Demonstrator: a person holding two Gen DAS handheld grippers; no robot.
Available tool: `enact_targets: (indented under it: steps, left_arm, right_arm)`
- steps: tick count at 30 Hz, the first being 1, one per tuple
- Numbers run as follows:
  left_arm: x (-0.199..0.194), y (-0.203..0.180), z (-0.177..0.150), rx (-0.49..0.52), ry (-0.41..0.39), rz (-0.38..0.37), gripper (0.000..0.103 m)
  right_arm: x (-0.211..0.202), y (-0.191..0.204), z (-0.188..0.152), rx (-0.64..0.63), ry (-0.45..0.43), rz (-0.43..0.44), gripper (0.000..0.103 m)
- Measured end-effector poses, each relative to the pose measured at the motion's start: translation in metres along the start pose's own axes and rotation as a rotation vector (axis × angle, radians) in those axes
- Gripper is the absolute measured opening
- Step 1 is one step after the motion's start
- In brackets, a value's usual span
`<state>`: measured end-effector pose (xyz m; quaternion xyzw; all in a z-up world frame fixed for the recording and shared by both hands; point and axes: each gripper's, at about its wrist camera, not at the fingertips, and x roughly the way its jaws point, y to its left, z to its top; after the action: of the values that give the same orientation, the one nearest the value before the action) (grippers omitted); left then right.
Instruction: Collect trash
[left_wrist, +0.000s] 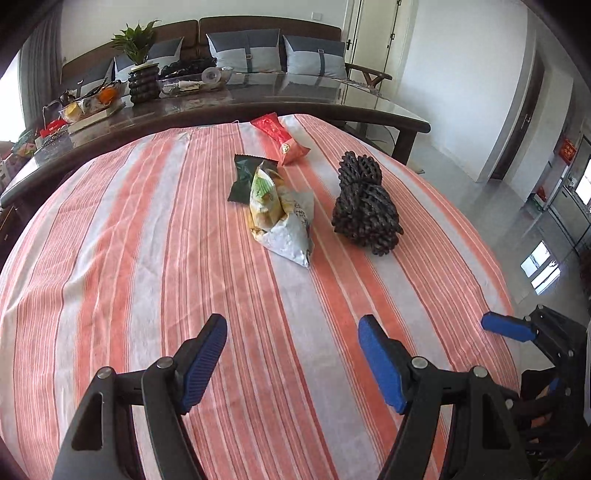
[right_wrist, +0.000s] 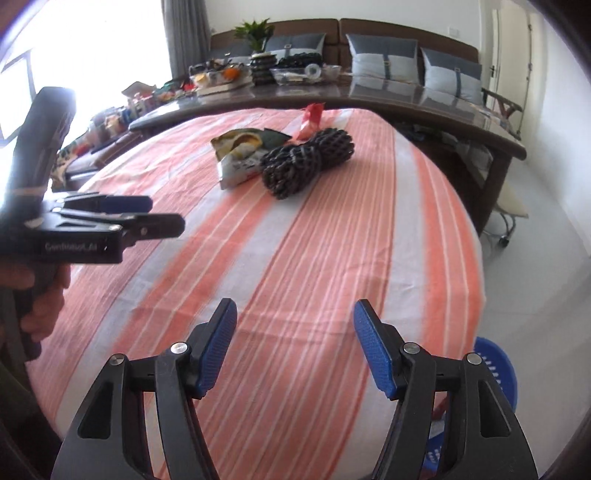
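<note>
- The left tongs (left_wrist: 291, 354) are released, blue pads wide apart, low in the frame over the striped cloth (left_wrist: 147, 258) on the desk.
- The right tongs (right_wrist: 295, 343) are likewise spread and grasp nothing.
- Trash lies mid-frame: a crumpled snack bag (left_wrist: 280, 218), a dark green wrapper (left_wrist: 242, 179), a red wrapper (left_wrist: 282, 138) and black foam netting (left_wrist: 364, 206).
- A blue basket (right_wrist: 496, 373) sits at lower right beside the desk.

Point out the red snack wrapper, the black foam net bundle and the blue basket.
Red snack wrapper (left_wrist: 281, 137), left wrist view, middle of pack.
Black foam net bundle (left_wrist: 364, 209), left wrist view, centre of mesh.
Blue plastic basket (right_wrist: 496, 373), right wrist view, rim.
</note>
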<state>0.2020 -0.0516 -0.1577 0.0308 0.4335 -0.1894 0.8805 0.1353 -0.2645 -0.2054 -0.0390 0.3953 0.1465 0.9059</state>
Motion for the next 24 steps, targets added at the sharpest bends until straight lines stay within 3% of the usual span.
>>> enact_targets:
  steps: [9, 19, 21, 22, 24]
  left_arm:
    - [0.039, 0.004, 0.046, 0.058, -0.023, 0.004, 0.075]
    - [0.056, 0.013, 0.054, 0.049, -0.038, -0.007, 0.075]
    - [0.053, 0.016, 0.054, 0.044, -0.052, -0.018, 0.062]
    - [0.053, 0.016, 0.054, 0.045, -0.048, -0.035, 0.041]
    - [0.05, 0.016, 0.054, 0.058, -0.05, -0.037, 0.038]
  right_arm:
    - [0.012, 0.027, -0.008, -0.067, 0.007, -0.013, 0.071]
    - [0.012, 0.03, -0.009, -0.063, -0.021, -0.031, 0.08]
    - [0.013, 0.032, -0.008, -0.061, -0.026, -0.036, 0.082]
    - [0.013, 0.032, -0.008, -0.06, -0.029, -0.038, 0.083]
    - [0.014, 0.031, -0.008, -0.058, -0.032, -0.039, 0.084]
